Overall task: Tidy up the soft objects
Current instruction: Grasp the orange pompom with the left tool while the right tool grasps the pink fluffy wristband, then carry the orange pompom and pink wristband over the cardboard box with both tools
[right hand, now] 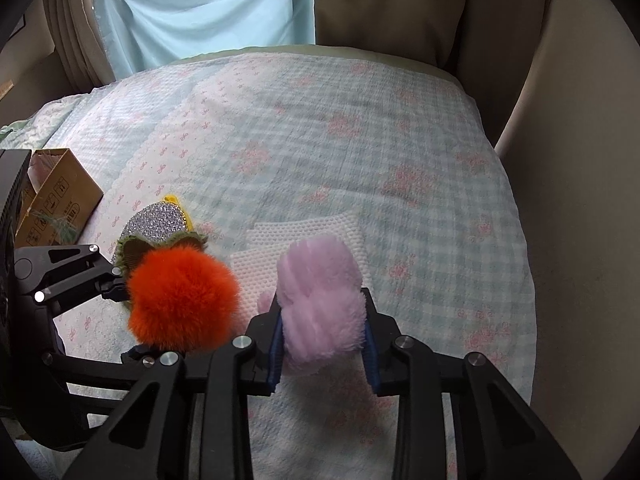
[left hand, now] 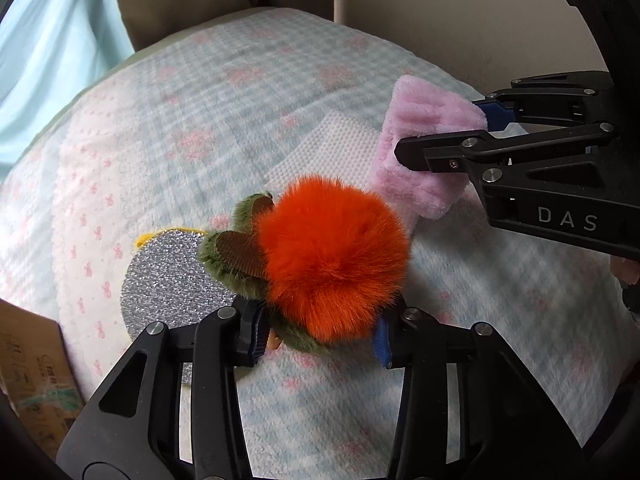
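Left wrist view: left gripper (left hand: 320, 338) pinching the orange pompom (left hand: 334, 258) at lower centre, pads sunk into fur and green leaf trim. Silver scrubber (left hand: 168, 280) lies just beside it, lower left, partly under the leaves. Right gripper (left hand: 452, 130) enters from the right edge, clamped on the pink plush cloth (left hand: 420, 148). White paper towel (left hand: 328, 152) sits beneath, mid-frame, on the bed (left hand: 200, 100).

Right wrist view: right gripper (right hand: 324, 340) pinching the pink plush cloth at lower centre, the roll bulging above the pads. Pompom close at its left, held by the left gripper (right hand: 120, 320). Cardboard box (right hand: 64, 196) at left edge.

Risks, as I judge: fur grip is shallow and could slip; lifting may drag the scrubber or towel; the two grippers stand near enough to collide.

Room: bed open toward upper right; its edge falls away at the right; box crowds the left.
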Available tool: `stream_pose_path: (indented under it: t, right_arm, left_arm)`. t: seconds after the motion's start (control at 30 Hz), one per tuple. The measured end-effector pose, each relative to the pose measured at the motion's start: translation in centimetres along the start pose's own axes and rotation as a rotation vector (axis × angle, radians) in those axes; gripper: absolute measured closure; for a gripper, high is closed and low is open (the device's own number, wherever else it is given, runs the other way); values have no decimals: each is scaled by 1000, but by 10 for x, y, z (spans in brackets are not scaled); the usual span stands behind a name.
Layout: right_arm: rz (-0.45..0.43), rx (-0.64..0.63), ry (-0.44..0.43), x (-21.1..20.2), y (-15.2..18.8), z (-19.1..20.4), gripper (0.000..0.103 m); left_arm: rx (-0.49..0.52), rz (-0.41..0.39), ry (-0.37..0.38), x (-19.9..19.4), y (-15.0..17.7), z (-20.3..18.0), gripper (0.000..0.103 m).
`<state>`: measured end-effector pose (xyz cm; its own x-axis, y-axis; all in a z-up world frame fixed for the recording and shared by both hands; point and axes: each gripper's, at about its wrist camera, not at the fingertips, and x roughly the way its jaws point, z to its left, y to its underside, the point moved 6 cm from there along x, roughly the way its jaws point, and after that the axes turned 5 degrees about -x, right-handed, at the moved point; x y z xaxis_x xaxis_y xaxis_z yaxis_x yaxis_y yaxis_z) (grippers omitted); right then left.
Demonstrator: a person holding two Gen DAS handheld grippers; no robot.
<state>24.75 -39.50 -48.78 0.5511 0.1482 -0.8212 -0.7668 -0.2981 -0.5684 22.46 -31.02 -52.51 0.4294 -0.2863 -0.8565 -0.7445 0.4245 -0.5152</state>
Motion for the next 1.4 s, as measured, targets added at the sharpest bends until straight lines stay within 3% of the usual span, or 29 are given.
stream_pose_path:
  t: [0.27, 0.73, 1.07, 1.4]
  right_arm:
    - [-51, 87, 36, -48, -16, 4, 76]
    - [-105, 134, 97, -197, -76, 53, 76]
    - [-167, 56, 55, -268, -134, 138, 76]
    - [-172, -3, -7, -263, -177, 255, 76]
  left_arm:
    - [-35, -67, -5, -53, -11, 5, 66]
    - [-214, -229, -72, -239, -42, 56, 66]
    - [-357, -265, -178, -353, -21, 128, 66]
    - [-467, -245, -221, -405, 28, 238, 66]
